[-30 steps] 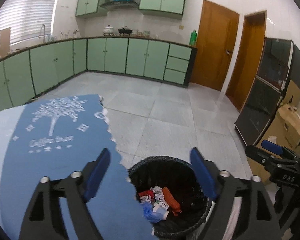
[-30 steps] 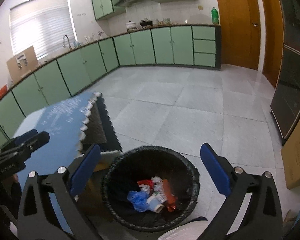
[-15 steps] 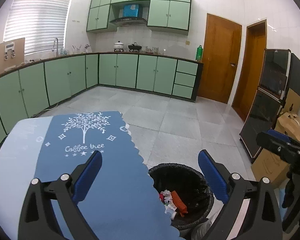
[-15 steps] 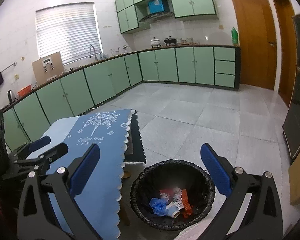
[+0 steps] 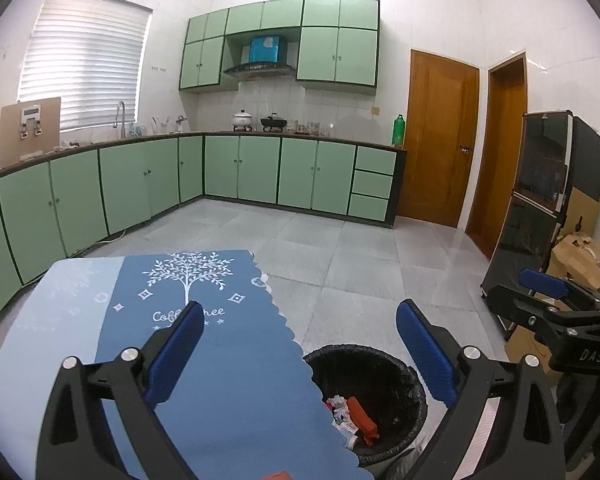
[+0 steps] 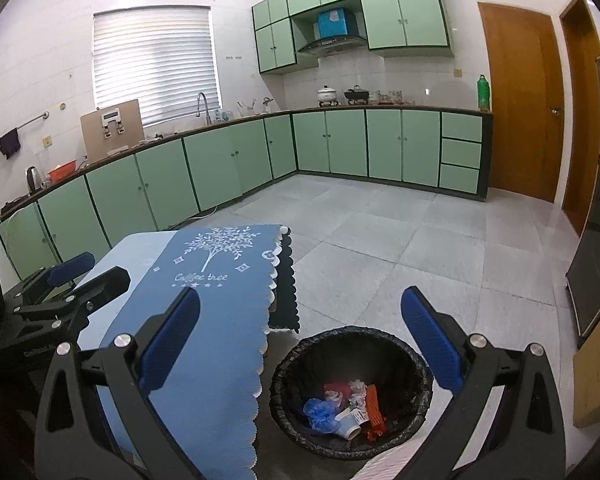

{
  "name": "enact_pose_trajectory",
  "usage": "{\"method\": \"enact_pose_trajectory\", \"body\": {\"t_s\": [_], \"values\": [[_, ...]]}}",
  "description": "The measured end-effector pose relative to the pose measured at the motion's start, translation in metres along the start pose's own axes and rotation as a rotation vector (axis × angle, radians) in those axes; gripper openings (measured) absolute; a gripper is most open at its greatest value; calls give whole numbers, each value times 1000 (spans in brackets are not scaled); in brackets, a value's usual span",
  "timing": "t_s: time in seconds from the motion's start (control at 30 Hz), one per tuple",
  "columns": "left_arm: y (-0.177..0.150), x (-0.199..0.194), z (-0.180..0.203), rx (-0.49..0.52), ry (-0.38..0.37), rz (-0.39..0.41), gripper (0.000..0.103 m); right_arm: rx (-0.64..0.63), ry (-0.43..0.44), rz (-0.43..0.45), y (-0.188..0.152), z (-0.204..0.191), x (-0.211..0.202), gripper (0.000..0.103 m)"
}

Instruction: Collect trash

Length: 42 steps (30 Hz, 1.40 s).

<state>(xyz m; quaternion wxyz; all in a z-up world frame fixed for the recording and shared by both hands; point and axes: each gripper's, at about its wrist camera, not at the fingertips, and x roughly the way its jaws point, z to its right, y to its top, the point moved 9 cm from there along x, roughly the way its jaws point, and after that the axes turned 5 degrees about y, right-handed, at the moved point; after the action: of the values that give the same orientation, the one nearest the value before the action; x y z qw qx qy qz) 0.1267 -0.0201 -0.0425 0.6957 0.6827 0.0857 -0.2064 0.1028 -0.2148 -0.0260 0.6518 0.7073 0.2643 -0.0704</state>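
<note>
A black lined trash bin (image 5: 370, 360) (image 6: 352, 346) stands on the floor by the table's right edge. Inside lie crumpled scraps: an orange wrapper (image 5: 358, 412) (image 6: 372, 404), a blue glove (image 6: 320, 412) and a paper cup (image 6: 348, 426). My left gripper (image 5: 296, 320) hovers open above the blue tablecloth (image 5: 220, 360) and the bin, nothing between its blue pads. My right gripper (image 6: 300, 304) is open too, above and behind the bin, and holds nothing. Each gripper shows at the side of the other's view: the right gripper (image 5: 544, 292) and the left gripper (image 6: 68, 276).
Blue "Coffee tree" cloth covers the table (image 6: 220, 312), with a dark mat (image 6: 286, 292) hanging at its far end. Green cabinets (image 5: 260, 172) line the far walls. Wooden doors (image 5: 440, 136), a black cabinet (image 5: 540, 200) and cardboard boxes (image 5: 580, 256) stand at right. The floor (image 5: 360, 264) is grey tile.
Both grippers rose and drew back from over the bin, and both views tipped up to the kitchen. The bin now sits lower and smaller. The left jaws spread slightly wider.
</note>
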Motion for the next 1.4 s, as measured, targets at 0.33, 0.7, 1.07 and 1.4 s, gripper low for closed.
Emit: {"method": "enact_pose_trajectory", "body": {"t_s": [0.33, 0.7, 1.07, 1.4], "values": [[-2, -8, -6, -7, 13, 10, 95, -28, 7, 12, 4, -11, -5, 98], [-3, -13, -9, -7, 22, 19, 95, -40, 16, 17, 5, -19, -6, 98], [-1, -13, -8, -1, 25, 20, 95, -37, 17, 13, 4, -19, -3, 98], [-1, -14, -8, 0, 26, 22, 95, -37, 18, 10, 4, -20, -2, 98]]}}
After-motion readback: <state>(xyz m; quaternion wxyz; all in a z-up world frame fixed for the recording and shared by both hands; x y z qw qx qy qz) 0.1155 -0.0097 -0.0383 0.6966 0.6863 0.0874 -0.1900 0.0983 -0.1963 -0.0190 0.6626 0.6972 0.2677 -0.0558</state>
